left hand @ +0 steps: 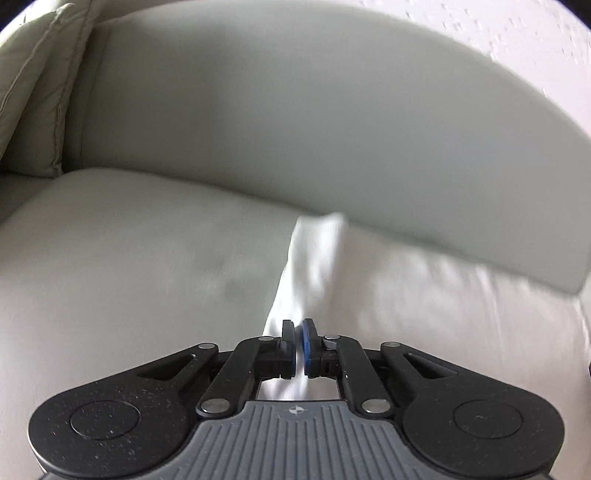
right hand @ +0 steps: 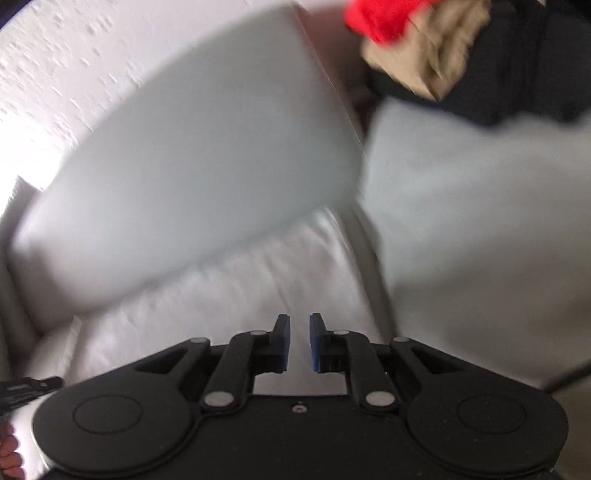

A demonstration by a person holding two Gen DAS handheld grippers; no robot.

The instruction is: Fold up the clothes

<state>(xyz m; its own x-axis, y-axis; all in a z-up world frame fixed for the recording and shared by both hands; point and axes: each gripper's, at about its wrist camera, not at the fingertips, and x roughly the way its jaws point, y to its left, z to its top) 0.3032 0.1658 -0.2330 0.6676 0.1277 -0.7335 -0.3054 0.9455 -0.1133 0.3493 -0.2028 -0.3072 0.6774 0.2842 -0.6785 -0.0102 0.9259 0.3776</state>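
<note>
At the far left end of the sofa, a pale cushion (left hand: 40,85) leans in the corner against the backrest (left hand: 295,122), well apart from the work. The left gripper (left hand: 298,347) is clenched on a fold of the white garment (left hand: 424,295), the cloth pinched between its blue pads and rising in a ridge away from them toward the backrest; a grip at the edge like this probably lets the person lift and carry that side over for a fold. The rest of the garment lies spread on the sofa seat (left hand: 129,251), its far edge against the foot of the backrest and its bulk running off to the right. The right gripper (right hand: 300,343) hangs just above the same white cloth with a clear gap between its jaws and nothing in them, so it looks released, perhaps ready to take a second corner. The pictures are blurred, so the exact shape of the garment cannot be told. Farther right, on the next seat section, a heap of other clothes sits near the back: a red piece (right hand: 380,18), a tan piece (right hand: 432,55) and something dark (right hand: 517,81). That heap is well apart from the garment; the backrest crowding its far edge seems the nearest hindrance.
</note>
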